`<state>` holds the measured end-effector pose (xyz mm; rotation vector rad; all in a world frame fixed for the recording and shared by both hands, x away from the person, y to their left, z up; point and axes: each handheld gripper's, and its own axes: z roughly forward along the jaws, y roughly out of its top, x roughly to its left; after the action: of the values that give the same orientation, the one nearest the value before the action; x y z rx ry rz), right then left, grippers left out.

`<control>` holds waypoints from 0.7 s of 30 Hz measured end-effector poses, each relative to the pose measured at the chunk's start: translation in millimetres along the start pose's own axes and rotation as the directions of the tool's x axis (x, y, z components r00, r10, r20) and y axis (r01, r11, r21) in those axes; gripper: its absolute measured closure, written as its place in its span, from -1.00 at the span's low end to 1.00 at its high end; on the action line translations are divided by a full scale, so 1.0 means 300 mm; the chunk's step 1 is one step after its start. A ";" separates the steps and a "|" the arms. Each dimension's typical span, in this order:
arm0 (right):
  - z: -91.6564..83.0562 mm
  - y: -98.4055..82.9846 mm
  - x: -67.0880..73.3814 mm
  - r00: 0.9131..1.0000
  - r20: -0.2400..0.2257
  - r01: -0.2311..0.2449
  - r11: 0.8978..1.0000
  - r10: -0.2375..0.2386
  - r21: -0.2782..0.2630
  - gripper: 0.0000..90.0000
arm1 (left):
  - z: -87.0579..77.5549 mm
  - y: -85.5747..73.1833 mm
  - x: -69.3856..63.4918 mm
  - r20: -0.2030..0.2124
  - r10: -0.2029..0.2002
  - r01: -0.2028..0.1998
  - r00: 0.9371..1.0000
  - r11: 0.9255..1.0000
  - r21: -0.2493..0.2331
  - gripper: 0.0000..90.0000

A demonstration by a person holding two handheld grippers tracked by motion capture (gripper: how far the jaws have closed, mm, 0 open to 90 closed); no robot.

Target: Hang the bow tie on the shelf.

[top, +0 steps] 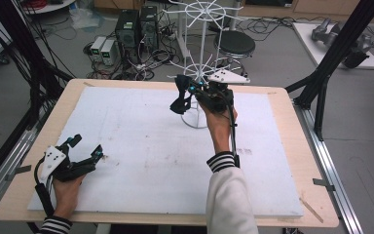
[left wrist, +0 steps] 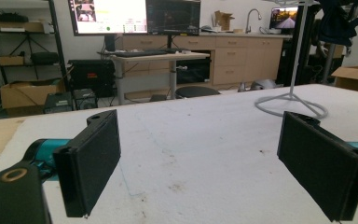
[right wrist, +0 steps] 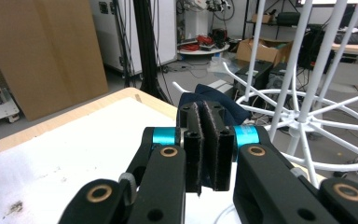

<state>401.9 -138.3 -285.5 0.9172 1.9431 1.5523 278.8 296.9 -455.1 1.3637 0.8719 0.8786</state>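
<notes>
1. Holding a dark blue cloth, the right tool is hovering above the far middle of the desk, raised clear of the white board that is covering it.
2. Jaws of the right tool are pressing nearly together in the right gripper view, with the cloth pinched between the pads and bunching out beyond the right tool.
3. Cloth is hanging down from that grip in the high view, just beside the white wire rack; whether it is touching a wire I cannot tell.
4. Rack is standing upright on its round base at the far side of the board; its spokes and rings are showing close on the right in the right gripper view.
5. Left tool is resting low at the near left corner of the board, well apart from the rack and cloth.
6. Its jaws are standing wide apart with nothing between them; the left gripper view is showing the left tool with bare board in the gap.
7. Person's striped cuffs are showing at both wrists.
8. Stool and computer towers are standing on the floor beyond the desk.
</notes>
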 end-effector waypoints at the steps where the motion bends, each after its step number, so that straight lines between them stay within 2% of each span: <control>1: -0.001 -0.001 -0.002 1.000 0.006 0.001 1.000 -0.001 0.004 0.92 | 0.000 0.000 0.000 0.000 0.000 0.000 1.000 1.000 0.000 -0.70; 11: -0.004 -0.007 -0.015 1.000 0.030 0.009 1.000 -0.010 0.021 0.90 | 0.000 0.000 0.000 0.000 0.001 -0.001 1.000 1.000 0.001 -0.70; 21: -0.013 -0.007 -0.010 0.998 0.053 0.028 1.000 -0.028 0.009 0.81 | 0.000 0.000 0.000 0.000 0.001 -0.001 1.000 1.000 0.001 -0.70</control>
<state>400.6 -143.4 -286.6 0.9218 1.9187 1.4902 278.8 297.0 -455.0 1.3654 0.8717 0.8795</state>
